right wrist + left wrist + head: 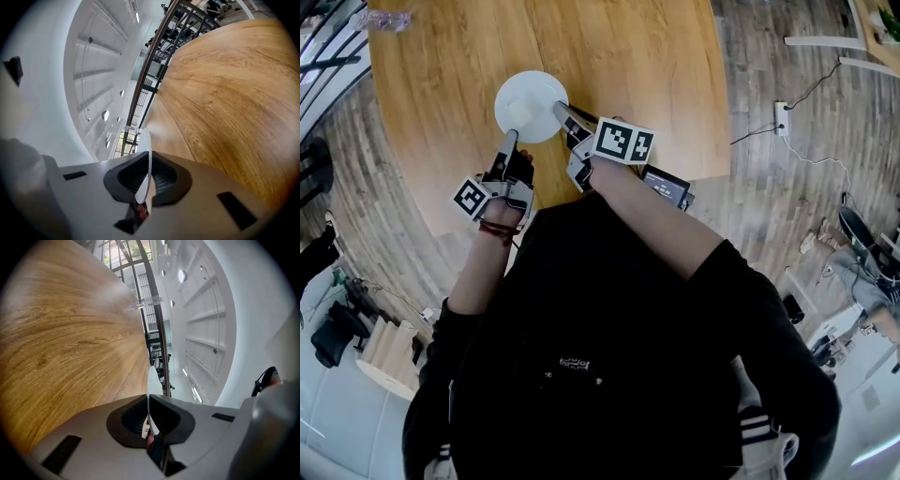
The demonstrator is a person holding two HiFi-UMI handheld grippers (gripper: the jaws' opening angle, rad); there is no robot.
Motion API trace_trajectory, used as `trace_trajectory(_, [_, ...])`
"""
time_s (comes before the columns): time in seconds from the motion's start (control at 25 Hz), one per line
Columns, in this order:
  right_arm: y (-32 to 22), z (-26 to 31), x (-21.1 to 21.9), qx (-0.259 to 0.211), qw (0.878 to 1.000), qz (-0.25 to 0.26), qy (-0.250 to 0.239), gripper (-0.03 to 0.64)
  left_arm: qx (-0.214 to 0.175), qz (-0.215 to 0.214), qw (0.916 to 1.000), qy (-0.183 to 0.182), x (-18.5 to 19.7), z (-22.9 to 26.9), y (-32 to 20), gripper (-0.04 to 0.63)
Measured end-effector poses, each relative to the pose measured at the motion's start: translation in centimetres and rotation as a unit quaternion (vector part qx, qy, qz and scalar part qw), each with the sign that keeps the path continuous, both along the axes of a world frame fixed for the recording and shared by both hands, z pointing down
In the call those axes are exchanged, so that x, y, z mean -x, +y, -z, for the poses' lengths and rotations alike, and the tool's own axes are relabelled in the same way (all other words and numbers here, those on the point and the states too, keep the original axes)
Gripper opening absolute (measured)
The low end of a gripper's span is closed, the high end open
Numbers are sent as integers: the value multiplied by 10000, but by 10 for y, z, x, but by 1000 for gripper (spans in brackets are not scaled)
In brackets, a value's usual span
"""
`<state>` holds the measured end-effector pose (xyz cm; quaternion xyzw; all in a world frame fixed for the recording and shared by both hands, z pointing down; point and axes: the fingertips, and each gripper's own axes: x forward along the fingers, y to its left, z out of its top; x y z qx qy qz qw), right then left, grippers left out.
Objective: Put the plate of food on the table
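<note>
Plate (531,105): white, over table (637,56) near its front edge; I see no food on it.
Left gripper (510,141): pinching plate rim.
Right gripper (565,114): pinching rim, right side.
Status, my judgement: plate at table, contact unconfirmed; set-down and release remain.

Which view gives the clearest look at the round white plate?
The head view: the whole round white plate shows from above, over the light wooden table, with the left gripper and right gripper clamped on its near rim. Each gripper view shows only that thin rim edge-on between its fingers.
</note>
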<state>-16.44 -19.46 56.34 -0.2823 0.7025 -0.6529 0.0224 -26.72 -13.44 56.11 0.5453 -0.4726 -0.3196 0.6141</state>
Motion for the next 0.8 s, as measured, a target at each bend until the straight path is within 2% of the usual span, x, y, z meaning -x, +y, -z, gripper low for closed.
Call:
trace_trajectory(0.12, [4, -14, 2, 45, 9999, 95, 56, 28, 87, -140, 9998, -70, 0, -13, 4, 18])
trace_trajectory(0.32, [15, -39, 2, 191, 9989, 264, 331, 29, 560, -70, 9980, 281, 0, -43, 16, 20])
trace_trajectory(0.6, [25, -70, -1, 305, 9959, 665, 531, 31, 973, -358, 9945, 126, -4, -73, 26, 20])
trace_trajectory(0.8, [37, -82, -10, 358, 9929, 928, 652, 37, 971, -718, 9926, -102, -13, -82, 32, 20])
